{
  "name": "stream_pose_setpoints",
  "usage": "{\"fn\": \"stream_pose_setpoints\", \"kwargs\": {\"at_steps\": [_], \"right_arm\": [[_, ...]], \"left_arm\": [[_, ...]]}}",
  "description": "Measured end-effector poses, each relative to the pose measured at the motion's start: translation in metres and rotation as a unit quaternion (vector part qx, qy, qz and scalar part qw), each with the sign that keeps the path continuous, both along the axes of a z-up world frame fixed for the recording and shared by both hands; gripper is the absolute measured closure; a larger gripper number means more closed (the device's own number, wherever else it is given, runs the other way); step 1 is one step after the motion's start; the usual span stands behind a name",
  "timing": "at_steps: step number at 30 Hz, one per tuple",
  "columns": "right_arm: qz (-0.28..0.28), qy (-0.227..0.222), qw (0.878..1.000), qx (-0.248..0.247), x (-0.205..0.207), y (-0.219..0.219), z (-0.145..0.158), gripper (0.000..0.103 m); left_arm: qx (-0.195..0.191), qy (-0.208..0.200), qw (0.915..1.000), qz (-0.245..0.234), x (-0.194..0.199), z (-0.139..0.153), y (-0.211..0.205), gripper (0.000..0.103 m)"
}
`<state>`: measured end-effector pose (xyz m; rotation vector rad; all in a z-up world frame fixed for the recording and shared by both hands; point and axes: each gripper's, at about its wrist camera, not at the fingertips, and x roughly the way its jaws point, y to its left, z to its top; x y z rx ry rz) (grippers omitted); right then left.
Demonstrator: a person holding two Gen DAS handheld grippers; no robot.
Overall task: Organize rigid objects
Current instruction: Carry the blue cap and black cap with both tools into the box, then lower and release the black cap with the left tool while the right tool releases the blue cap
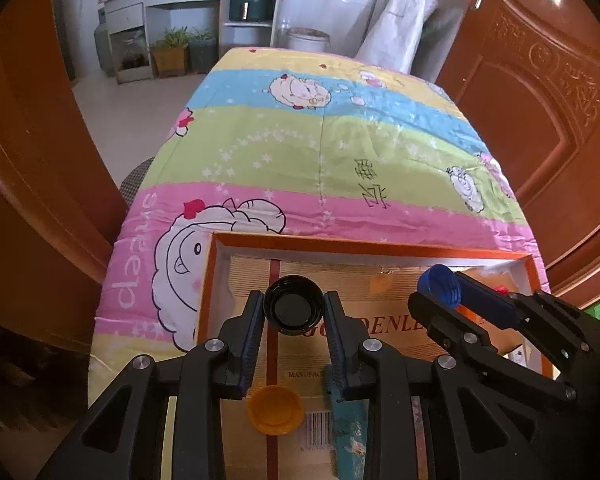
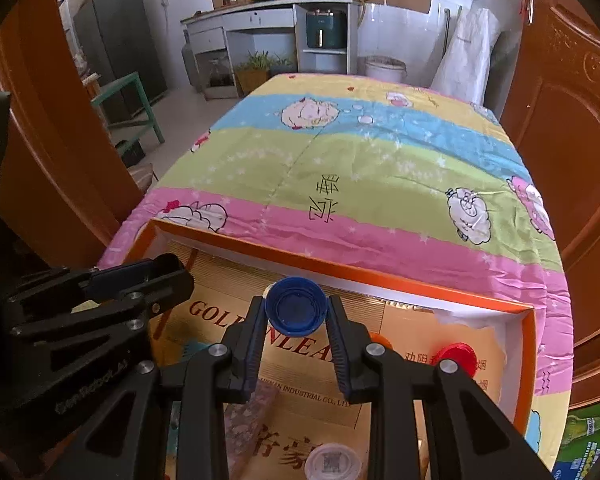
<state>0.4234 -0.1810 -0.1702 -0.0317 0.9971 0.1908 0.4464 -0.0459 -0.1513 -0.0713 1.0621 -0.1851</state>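
In the left wrist view, the left hand-held gripper (image 1: 294,310) is closed partway on a black bottle cap (image 1: 293,305), its two ribbed pads pressing the cap's rim from either side. The cap's hollow faces back toward the camera, so its short axis runs roughly along the fingers. It hangs above the left part of an orange-rimmed box (image 1: 364,245) that lies on a table covered by a striped cartoon-sheep cloth (image 1: 300,152). On the printed cardboard floor of the box, an orange cap (image 1: 275,409) lies open side up, just below the gripper's fingers in the picture, with a teal patterned strip (image 1: 350,436) beside it. To the right, the right hand-held gripper (image 1: 440,290) reaches in from the side, holding a blue bottle cap (image 1: 440,286) over the right part of the box. In the right wrist view, that blue bottle cap (image 2: 296,304) sits clamped between the right hand-held gripper's (image 2: 296,312) pads, jaws narrowed to the cap's width, open side likewise toward the camera, above the box (image 2: 340,270) near its far wall. A red cap (image 2: 456,358) rests on the box floor to the right, and a clear lid (image 2: 332,462) lies at the lower edge. The left hand-held gripper (image 2: 172,280) shows at the left, seen side-on; the cap it holds is hidden here.
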Motion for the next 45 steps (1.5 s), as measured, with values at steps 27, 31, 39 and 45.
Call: {"fn": "stream_pose_setpoints", "kwargs": {"at_steps": [27, 31, 39, 45], "right_arm": [[0.003, 0.028, 0.999, -0.017, 0.009, 0.002, -0.024, 0.072], [0.001, 0.025, 0.999, -0.023, 0.008, 0.002, -0.025, 0.072], [-0.014, 0.022, 0.999, -0.021, 0.007, -0.005, -0.022, 0.071], [-0.019, 0.018, 0.999, -0.018, 0.004, -0.007, -0.019, 0.068]], "left_arm": [[0.01, 0.006, 0.9999, -0.007, 0.009, -0.017, -0.002, 0.072], [0.013, 0.003, 0.9999, -0.008, 0.009, -0.017, -0.001, 0.07], [0.003, 0.002, 1.0, -0.007, 0.006, -0.016, 0.0, 0.059], [0.001, 0.0, 1.0, -0.005, 0.002, -0.012, 0.002, 0.055]]}}
